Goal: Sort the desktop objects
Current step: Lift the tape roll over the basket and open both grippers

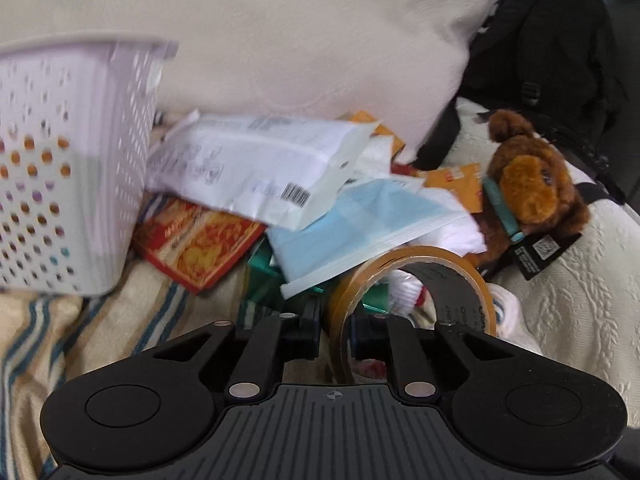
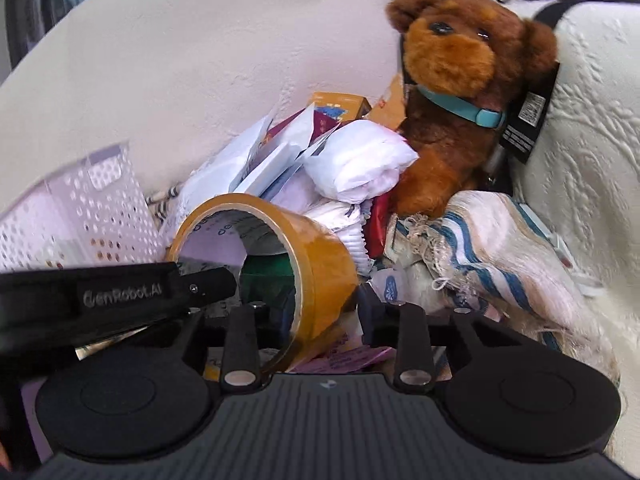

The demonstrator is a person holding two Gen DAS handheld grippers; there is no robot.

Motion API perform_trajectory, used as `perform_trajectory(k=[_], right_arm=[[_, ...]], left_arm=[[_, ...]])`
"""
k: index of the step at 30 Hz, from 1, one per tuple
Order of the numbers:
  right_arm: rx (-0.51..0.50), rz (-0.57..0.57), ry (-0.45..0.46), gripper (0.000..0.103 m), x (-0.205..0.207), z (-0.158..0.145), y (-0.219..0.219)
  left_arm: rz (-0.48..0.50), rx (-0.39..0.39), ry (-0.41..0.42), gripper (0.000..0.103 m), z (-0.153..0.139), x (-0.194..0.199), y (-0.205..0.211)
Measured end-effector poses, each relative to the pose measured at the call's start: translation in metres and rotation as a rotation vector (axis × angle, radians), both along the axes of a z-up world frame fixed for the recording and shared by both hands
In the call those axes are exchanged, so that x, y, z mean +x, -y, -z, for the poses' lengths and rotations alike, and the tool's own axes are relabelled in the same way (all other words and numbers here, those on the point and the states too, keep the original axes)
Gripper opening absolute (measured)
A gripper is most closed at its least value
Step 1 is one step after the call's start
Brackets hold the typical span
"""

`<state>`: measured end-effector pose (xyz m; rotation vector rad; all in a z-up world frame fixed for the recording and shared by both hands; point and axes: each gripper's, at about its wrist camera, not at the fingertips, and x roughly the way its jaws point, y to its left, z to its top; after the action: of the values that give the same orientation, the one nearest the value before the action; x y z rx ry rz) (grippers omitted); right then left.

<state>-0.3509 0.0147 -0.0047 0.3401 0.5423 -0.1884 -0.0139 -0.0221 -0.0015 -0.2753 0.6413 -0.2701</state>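
The left tool [image 1: 335,336] pinches the wall of the brown roll of packing tape [image 1: 416,292], one finger inside the ring. The right tool [image 2: 316,312] straddles the same roll [image 2: 276,252], jaws parted and seemingly clear of it, which looks like a handover above the bed's clutter. The lilac perforated plastic basket [image 1: 60,160] at left shows coloured items through its holes.

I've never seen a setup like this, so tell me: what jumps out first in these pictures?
The brown plush dog with a teal collar, propped at the right against white bedding. In front, a roll of brown packing tape sits between both grippers; the left gripper pinches its wall. A lilac perforated basket stands at the left beside a heap of paper packets.
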Motion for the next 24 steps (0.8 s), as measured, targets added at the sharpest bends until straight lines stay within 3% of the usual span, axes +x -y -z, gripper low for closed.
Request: perform_trajectory(k=[7, 12, 17, 24], right_arm=[[0.016, 0.054, -0.021, 0.034, -0.015, -0.004, -0.007], [0.012, 0.033, -0.059, 0.034, -0.028, -0.024, -0.014], [0.004, -0.046, -0.013, 0.034, -0.025, -0.077, -0.034], [-0.034, -0.163, 0.109, 0.034, -0.007, -0.154, -0.078]], left_arm=[[0.018, 0.03, -0.016, 0.01, -0.01, -0.013, 0.003], [0.015, 0.02, -0.045, 0.011, -0.029, -0.033, -0.006], [-0.034, -0.014, 0.001, 0.014, -0.084, -0.046, -0.035], [-0.128, 0.021, 0.126, 0.014, -0.168, -0.057, -0.082]])
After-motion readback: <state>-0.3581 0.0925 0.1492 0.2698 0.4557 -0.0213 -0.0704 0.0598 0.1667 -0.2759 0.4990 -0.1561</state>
